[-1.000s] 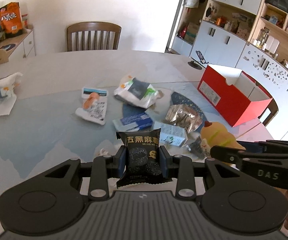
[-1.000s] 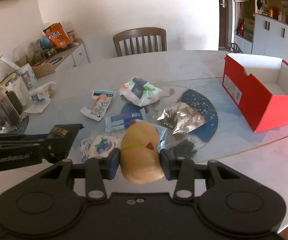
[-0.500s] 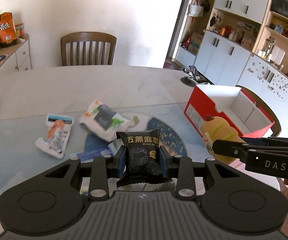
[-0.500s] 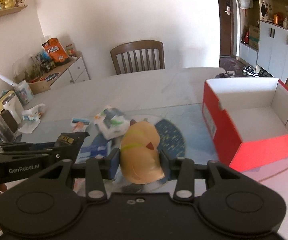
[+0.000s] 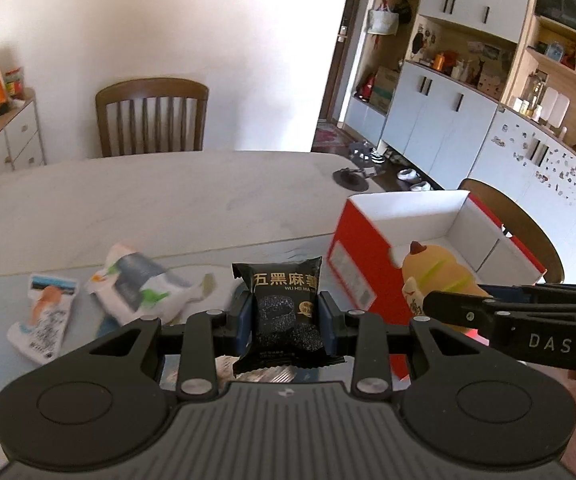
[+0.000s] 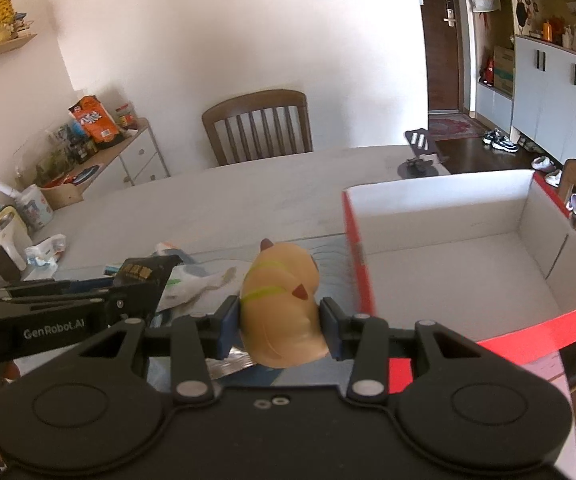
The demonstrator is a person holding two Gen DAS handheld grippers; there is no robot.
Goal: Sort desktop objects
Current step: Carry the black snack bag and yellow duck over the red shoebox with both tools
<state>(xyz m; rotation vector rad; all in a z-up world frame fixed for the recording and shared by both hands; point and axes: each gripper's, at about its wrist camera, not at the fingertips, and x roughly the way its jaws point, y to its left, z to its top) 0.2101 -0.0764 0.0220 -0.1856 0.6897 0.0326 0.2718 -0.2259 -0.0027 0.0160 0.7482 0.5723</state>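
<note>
The left hand-held gripper pinches a black snack packet upright between its fingers, held above the tabletop just left of the red box. The right hand-held gripper is clamped on a tan toy with green stripes, held beside the box's near left corner. The box stands open, its white inside bare. On the tabletop to the left lie a white pouch and a small white packet. A wooden chair stands at the far side.
</note>
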